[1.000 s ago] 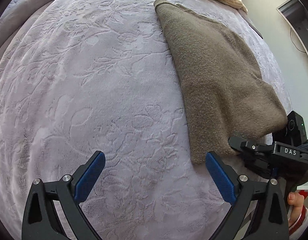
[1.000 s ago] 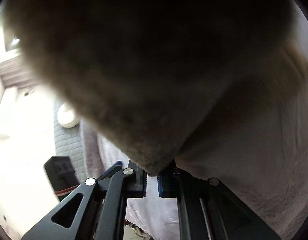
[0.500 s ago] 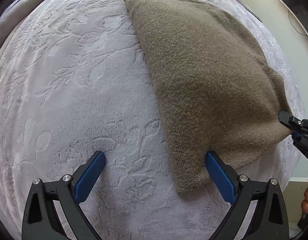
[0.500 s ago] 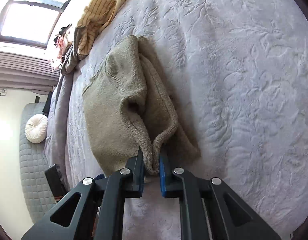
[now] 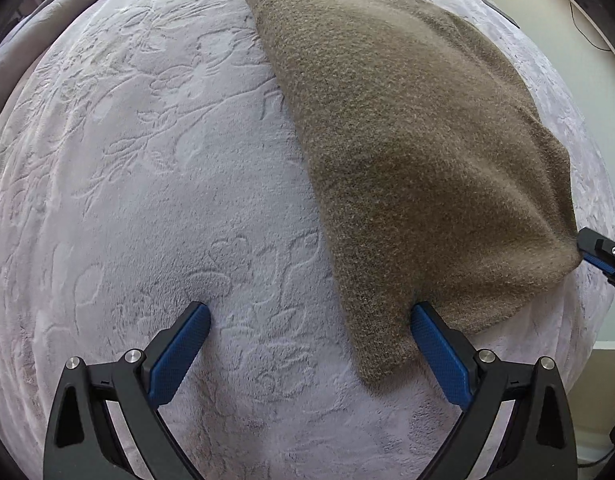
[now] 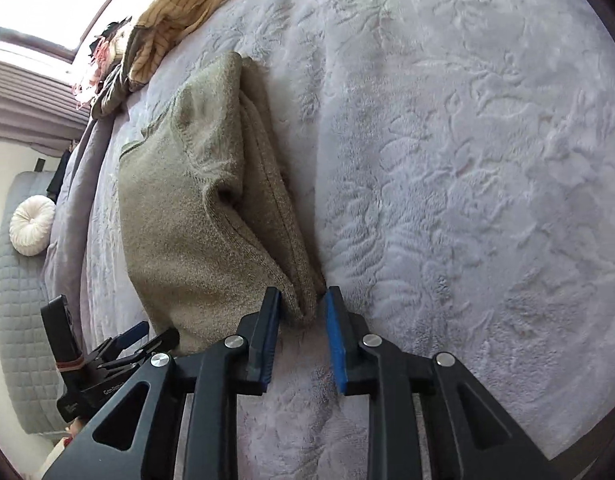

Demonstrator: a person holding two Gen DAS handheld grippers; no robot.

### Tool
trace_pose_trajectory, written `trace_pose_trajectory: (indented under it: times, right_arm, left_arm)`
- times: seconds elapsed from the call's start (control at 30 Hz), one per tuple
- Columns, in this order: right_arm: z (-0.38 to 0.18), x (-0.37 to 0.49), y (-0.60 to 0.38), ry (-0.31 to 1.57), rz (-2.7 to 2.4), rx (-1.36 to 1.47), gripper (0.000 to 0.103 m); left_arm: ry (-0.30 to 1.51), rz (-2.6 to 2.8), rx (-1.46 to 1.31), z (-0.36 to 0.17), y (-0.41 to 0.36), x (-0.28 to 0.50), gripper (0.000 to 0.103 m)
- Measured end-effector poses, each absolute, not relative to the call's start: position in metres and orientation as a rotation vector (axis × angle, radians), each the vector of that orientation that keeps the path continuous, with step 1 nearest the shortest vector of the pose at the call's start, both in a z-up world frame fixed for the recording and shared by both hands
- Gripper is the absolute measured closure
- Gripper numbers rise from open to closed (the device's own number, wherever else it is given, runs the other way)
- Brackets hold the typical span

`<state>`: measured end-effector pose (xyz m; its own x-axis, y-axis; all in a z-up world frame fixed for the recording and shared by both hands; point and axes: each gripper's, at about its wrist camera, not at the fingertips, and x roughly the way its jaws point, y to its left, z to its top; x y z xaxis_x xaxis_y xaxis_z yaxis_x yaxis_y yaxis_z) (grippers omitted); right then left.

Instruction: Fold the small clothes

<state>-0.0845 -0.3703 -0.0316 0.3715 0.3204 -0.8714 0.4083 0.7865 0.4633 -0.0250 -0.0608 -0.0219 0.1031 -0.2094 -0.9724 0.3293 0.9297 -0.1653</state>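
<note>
We see the left gripper (image 5: 309, 344) with its blue-padded fingers (image 5: 181, 354) spread wide over the pale lilac plush bedspread with an embossed floral pattern (image 5: 147, 160), nothing pinched between them. The olive-brown fuzzy knit sweater (image 5: 407, 140) lies folded on the bedspread ahead of this gripper and to its right; its near corner lies between the fingers, close against the inner face of the right finger, while the left finger rests over bare bedspread, well apart from the cloth.

From the other camera, the right gripper (image 6: 303, 320) has its jaws opening. The near corner of the sweater (image 6: 211, 208), a bunch of stacked edges, sits between the blue pads (image 6: 334, 340); it lies against the left pad, with a narrow gap to the right pad, so the pinch is slackening. The sweater stretches away ahead of this gripper and to its left, a hemmed flap folded over the top. Beyond the sweater's far end, a yellow striped garment (image 6: 179, 12) lies crumpled at the edge of the bedspread. Off to the gripper's left, past the edge of the bed, a round white tufted cushion (image 6: 32, 225) rests on a grey quilted surface (image 6: 15, 320). The tip of the right gripper shows at the right edge of the left camera's view, just beside the sweater's corner.
</note>
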Motion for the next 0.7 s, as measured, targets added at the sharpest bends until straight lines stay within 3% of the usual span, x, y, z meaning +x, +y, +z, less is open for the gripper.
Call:
trace_pose_trajectory:
  times: [0.13,0.43,0.53,0.7]
  right_arm:
    - [-0.008,-0.084,-0.37,1.133,-0.056,0.654,0.073]
    - [-0.022,-0.04,-0.347,1.225,0.077,0.581,0.071]
    - [-0.031,-0.035,-0.348,1.243,0.073,0.577,0.089]
    - [-0.055,-0.041,-0.37,1.269,0.05,0.718,0.091]
  left_arm:
    - [1.427,-0.39,0.085,-0.022,-0.057,-0.02,0.002]
    - [1.445,-0.367,0.073,-0.02,-0.049,-0.016,0.002]
    - [1.449,-0.361,0.07,-0.021,-0.048,-0.017,0.002]
    - [1.461,-0.347,0.067,-0.023,-0.047,-0.017,0.002]
